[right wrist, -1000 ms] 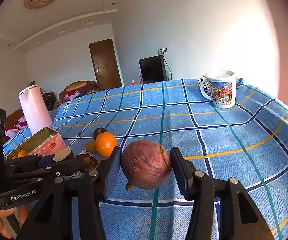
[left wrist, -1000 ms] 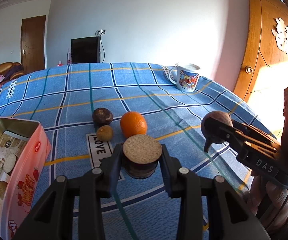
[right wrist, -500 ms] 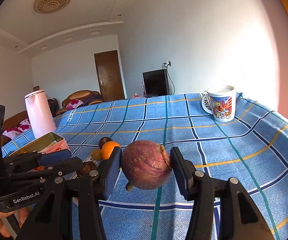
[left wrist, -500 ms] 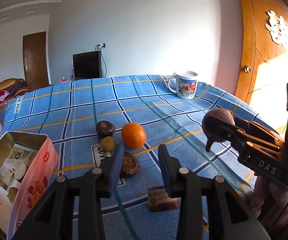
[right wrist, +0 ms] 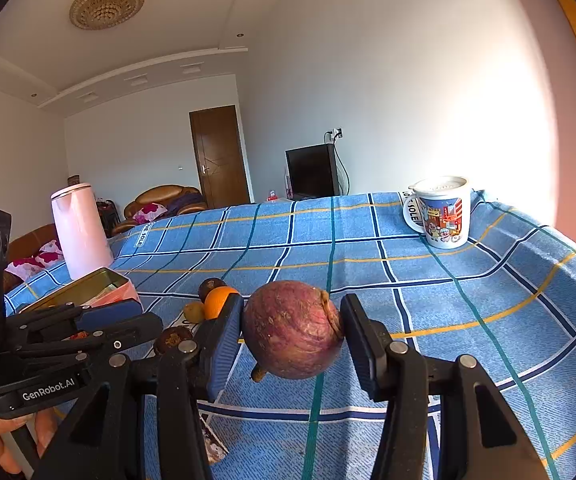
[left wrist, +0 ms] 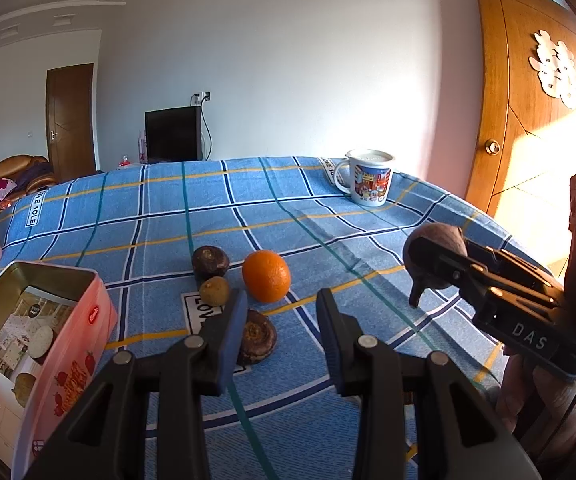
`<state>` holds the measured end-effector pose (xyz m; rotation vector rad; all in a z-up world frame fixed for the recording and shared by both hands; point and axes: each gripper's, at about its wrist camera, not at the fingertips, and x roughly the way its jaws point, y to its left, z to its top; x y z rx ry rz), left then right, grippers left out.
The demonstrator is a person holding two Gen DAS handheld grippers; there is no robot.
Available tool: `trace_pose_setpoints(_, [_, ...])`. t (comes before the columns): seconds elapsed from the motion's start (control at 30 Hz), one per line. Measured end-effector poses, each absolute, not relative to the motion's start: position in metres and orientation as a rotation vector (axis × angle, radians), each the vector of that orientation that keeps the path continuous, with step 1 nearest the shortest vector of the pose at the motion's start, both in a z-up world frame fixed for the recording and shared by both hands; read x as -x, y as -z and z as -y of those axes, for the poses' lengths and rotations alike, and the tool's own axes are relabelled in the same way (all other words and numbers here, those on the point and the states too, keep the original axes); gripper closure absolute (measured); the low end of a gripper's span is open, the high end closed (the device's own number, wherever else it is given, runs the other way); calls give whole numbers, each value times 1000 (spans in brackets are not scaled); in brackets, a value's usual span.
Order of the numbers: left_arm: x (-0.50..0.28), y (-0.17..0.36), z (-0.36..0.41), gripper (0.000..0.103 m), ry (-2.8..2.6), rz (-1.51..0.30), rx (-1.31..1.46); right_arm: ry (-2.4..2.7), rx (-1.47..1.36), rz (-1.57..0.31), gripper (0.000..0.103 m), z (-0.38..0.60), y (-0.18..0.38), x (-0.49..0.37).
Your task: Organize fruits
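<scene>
My right gripper (right wrist: 291, 336) is shut on a round purple-brown fruit (right wrist: 291, 328) and holds it above the blue checked cloth; it shows at the right of the left wrist view (left wrist: 433, 258). My left gripper (left wrist: 280, 320) is open and empty above the cloth. Just below its fingers lies a flat dark brown fruit (left wrist: 258, 336). Beyond it sit an orange (left wrist: 266, 276), a small yellow-green fruit (left wrist: 214, 291) and a dark round fruit (left wrist: 210, 261). The open pink tin (left wrist: 48, 320) at the left holds several fruits.
A printed mug (left wrist: 367, 178) stands at the table's far right, also in the right wrist view (right wrist: 441, 212). A pale pink kettle (right wrist: 80, 230) stands at the far left behind the tin. The table edge drops off to the right by a wooden door (left wrist: 527, 120).
My left gripper held a dark, cork-topped fruit a second ago. It opened and let go, and the fruit fell to the cloth. The right gripper stays shut on its fruit.
</scene>
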<state>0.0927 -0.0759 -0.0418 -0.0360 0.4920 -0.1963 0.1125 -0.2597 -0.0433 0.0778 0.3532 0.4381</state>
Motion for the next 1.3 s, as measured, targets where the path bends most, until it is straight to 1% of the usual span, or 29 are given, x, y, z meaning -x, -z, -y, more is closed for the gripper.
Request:
trace_pose_setpoints(0.27, [-86, 40, 72, 65, 224, -461, 55, -438, -79, -346, 51, 261, 43, -112])
trace_pose_setpoints(0.33, [-84, 40, 72, 67, 228, -467, 62, -437, -83, -339, 51, 261, 43, -111])
trace_pose_setpoints(0.4, [-79, 41, 77, 66, 253, -477, 59, -442, -95, -325, 51, 264, 42, -109])
trace_pose_setpoints(0.53, [-73, 41, 95, 58, 305, -487, 23, -403, -133, -350, 51, 274, 43, -108])
trace_pose_setpoints(0.57, [-73, 42, 101, 49, 320, -503, 16, -396, -129, -353, 51, 276, 43, -105])
trace_pose_setpoints(0.6, [-75, 44, 106, 43, 341, -528, 13, -393, -127, -354, 51, 279, 44, -103])
trace_pose_setpoints(0.7, [-80, 55, 122, 44, 370, -594, -18, -373, -123, -366, 51, 288, 52, -98])
trace_pose_setpoints(0.77, [-84, 62, 129, 47, 369, -637, -41, -356, -137, -380, 51, 295, 59, -99])
trace_pose_setpoints(0.87, [-87, 69, 135, 48, 383, -689, -50, -363, -174, -392, 51, 302, 62, -99])
trace_pose_setpoints(0.93, [-88, 74, 138, 57, 396, -716, -64, -363, -165, -381, 51, 300, 60, -97])
trace_pose_setpoints(0.97, [-89, 77, 139, 66, 404, -730, -65, -367, -163, -378, 51, 299, 60, -96])
trace_pose_setpoints(1.13, [-86, 73, 134, 66, 401, -711, -52, -388, -155, -379, 51, 292, 57, -94])
trace_pose_setpoints(1.3, [-78, 56, 120, 66, 346, -621, -51, -412, -133, -367, 51, 280, 50, -91])
